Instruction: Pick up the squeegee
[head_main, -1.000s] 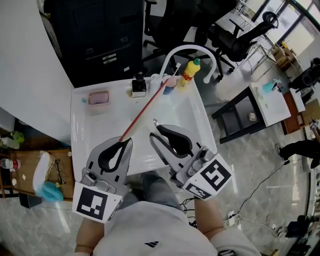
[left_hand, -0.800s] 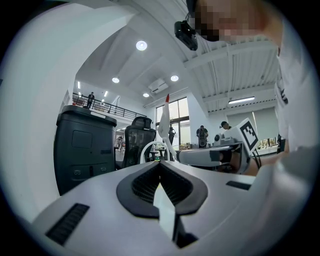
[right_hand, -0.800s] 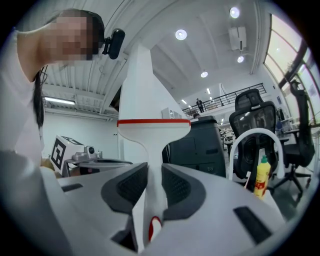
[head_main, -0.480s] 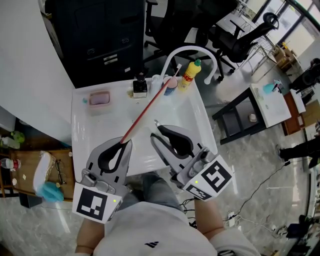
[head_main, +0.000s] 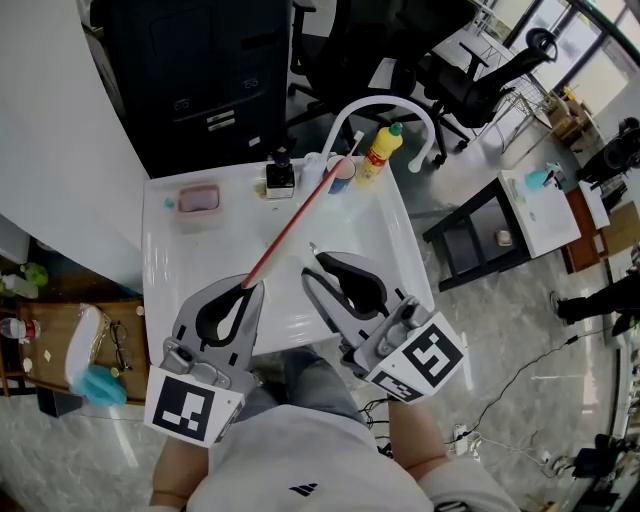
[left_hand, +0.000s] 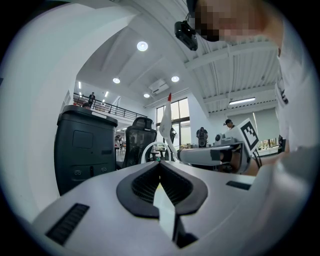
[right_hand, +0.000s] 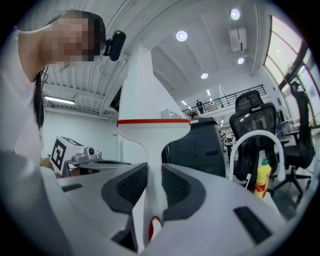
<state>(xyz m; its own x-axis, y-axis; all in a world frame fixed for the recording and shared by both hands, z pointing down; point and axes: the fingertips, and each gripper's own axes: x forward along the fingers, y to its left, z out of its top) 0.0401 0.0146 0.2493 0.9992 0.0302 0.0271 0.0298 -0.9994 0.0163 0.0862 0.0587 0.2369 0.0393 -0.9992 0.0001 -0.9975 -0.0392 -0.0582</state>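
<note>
The squeegee (head_main: 297, 212) shows from above as a long thin red edge, slanting over the white sink (head_main: 165, 250). My left gripper (head_main: 248, 287) is shut on its near end; a thin white sliver sits between the pads (left_hand: 145, 187). My right gripper (head_main: 310, 250) is shut on the white handle (right_hand: 152, 150), whose red-ringed end lies near the camera. Past the jaws the handle widens to a head with a red stripe (right_hand: 152, 121). In the left gripper view the squeegee (left_hand: 165, 120) rises edge-on beside the right gripper (left_hand: 205, 156).
Along the sink's back edge stand a curved white faucet (head_main: 385, 98), a yellow bottle (head_main: 377, 150), a cup (head_main: 340, 172), a dark dispenser (head_main: 279, 172) and pink soap (head_main: 198, 197). A black cabinet (head_main: 190, 70) and office chairs (head_main: 480, 70) lie beyond.
</note>
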